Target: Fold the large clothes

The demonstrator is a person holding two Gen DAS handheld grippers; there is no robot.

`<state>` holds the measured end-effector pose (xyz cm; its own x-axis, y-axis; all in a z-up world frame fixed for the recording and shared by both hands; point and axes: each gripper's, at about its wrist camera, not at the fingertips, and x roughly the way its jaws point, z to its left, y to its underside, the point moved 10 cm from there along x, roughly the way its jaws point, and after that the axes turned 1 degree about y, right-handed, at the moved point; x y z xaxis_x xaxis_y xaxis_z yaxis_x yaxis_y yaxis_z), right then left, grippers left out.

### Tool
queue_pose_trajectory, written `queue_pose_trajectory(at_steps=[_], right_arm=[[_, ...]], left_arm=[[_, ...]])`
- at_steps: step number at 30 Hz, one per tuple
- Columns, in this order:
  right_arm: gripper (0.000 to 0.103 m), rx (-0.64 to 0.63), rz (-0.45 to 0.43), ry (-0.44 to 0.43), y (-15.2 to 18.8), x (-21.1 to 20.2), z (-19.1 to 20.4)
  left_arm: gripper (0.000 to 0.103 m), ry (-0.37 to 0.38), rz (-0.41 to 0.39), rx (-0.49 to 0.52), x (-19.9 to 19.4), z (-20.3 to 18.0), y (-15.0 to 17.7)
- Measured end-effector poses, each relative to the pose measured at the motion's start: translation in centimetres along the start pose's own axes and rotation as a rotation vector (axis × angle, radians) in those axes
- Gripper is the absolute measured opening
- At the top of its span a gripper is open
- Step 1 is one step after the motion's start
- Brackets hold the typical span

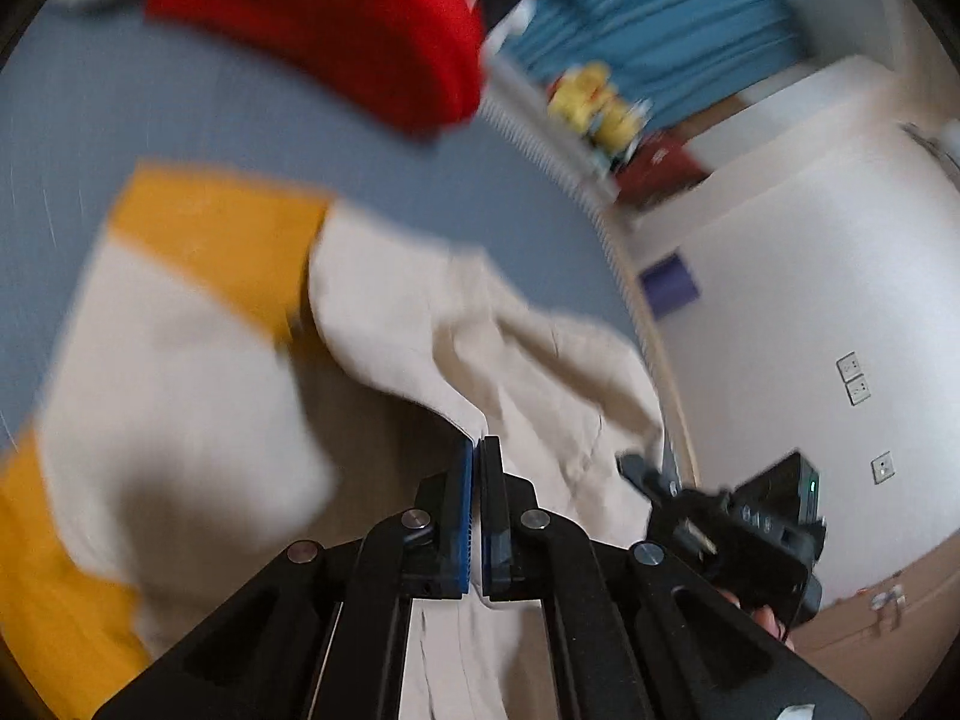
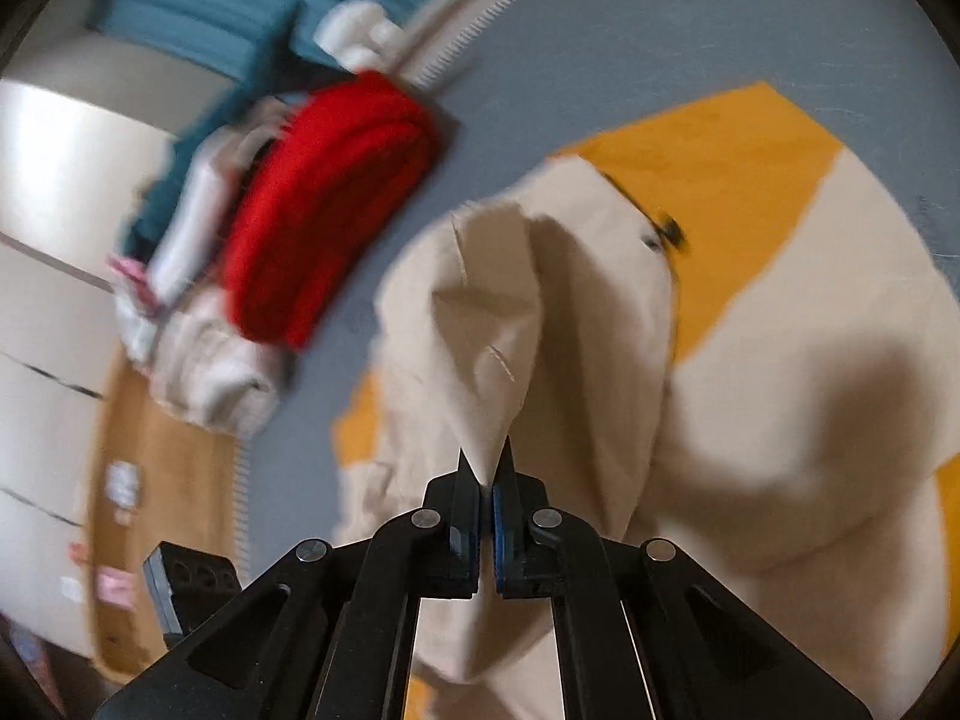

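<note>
Cream-and-yellow garment (image 2: 600, 330): on the grey mat (image 2: 600, 30), beside the red pile (image 2: 312, 210). Left gripper (image 1: 479, 450), right gripper (image 2: 487, 468): both clamped on cream fabric. Risk: thin pinches slipping, spoiling the fold.

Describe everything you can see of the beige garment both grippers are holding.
The garment is beige cloth with yellow panels, seemingly cotton, crumpled and partly lifted off the grey surface. The left gripper and right gripper each pinch a fold, pulling it into peaks. The rest drapes on the surface, blurred.
</note>
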<state>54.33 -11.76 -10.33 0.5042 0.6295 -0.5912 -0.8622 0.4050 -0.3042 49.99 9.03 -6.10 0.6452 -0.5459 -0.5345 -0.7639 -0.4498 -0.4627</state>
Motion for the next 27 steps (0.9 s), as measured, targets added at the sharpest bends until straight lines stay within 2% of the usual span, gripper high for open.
queue_pose_trajectory(at_steps=[2,4,6,7,8,10,12,14,16,18,19,20,23,25,27], right_arm=[[0.003,-0.023,-0.03,-0.092,-0.1,-0.8,1.9],[0.003,-0.033,-0.04,-0.089,0.0,-0.9,2.1],[0.003,0.006,0.007,-0.006,0.8,0.3,0.2],[0.003,0.036,0.038,0.046,1.5,0.9,-1.3],[0.003,0.083,0.09,0.152,2.6,1.9,-4.1],[0.003,0.146,0.181,0.302,5.0,3.2,-8.1],[0.004,0.192,0.215,0.342,6.1,3.7,-9.7],[0.007,0.15,0.207,0.36,5.7,3.7,-9.1],[0.012,0.086,0.172,0.361,4.7,3.4,-7.7],[0.026,0.031,0.13,0.365,3.6,2.8,-6.4],[0.041,0.005,0.101,0.366,2.8,2.4,-5.8],[0.051,-0.015,0.08,0.368,2.2,2.0,-5.2],[0.052,-0.047,0.032,0.364,0.0,1.0,-5.1],[0.052,-0.056,0.04,0.34,-0.9,1.4,-5.1],[0.052,-0.054,0.079,0.318,-0.8,2.3,-5.6]], left_arm=[[0.0,-0.018,-0.021,0.013,-0.6,0.2,-0.7],[0.0,-0.062,0.052,-0.013,0.2,1.7,0.6],[0.0,-0.125,0.171,-0.047,2.4,3.8,3.4],[0.0,-0.178,0.267,-0.064,3.8,5.2,5.6],[0.0,-0.236,0.364,-0.081,5.1,6.7,7.9],[0.0,-0.294,0.435,-0.116,6.4,8.4,10.4],[0.0,-0.31,0.445,-0.15,6.7,9.2,11.1],[0.0,-0.328,0.408,-0.144,5.8,9.0,10.0],[0.002,-0.368,0.343,-0.078,4.3,8.4,8.5],[0.006,-0.401,0.273,0.016,3.4,7.0,7.0],[0.007,-0.391,0.247,0.06,3.3,6.0,6.7],[0.01,-0.367,0.231,0.105,3.4,4.9,6.7],[0.01,-0.279,0.243,0.181,3.9,2.5,8.5],[0.011,-0.208,0.315,0.181,5.2,2.0,10.6],[0.018,-0.184,0.409,0.166,7.4,1.5,12.5]])
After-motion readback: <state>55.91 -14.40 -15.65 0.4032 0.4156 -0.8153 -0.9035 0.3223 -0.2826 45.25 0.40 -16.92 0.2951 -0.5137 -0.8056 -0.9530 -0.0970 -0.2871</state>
